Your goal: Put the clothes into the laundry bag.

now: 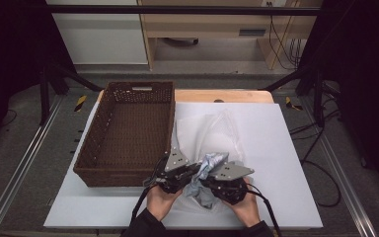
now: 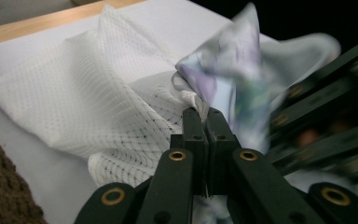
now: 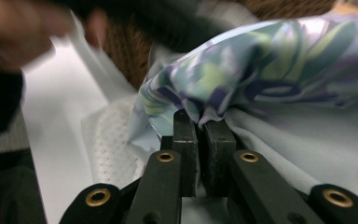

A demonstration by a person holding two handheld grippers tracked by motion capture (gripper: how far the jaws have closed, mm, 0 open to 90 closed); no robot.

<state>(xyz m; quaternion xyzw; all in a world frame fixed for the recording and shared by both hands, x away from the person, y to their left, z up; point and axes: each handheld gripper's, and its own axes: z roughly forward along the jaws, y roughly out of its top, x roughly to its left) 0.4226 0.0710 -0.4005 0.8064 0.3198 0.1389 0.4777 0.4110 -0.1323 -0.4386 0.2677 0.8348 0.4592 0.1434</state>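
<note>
A white surface [image 1: 286, 163] carries an empty wicker basket [image 1: 128, 131] at left. Beside it, the left gripper [image 2: 201, 112] pinches the mesh bag [image 2: 74, 93] at its mouth, while the right gripper [image 3: 200, 122] clamps the printed cloth [image 3: 261, 70], apparently to stuff it inside.

From above I see the white tabletop [image 1: 286, 163] evenly and brightly lit, while the surroundings beyond it fall to near black; shadows beside the wicker basket [image 1: 128, 133] are soft. In the left gripper view the patterned cloth [image 2: 242, 70] above the claw is motion-blurred. In the right gripper view the hand [image 3: 23, 32] is blurred.
</note>
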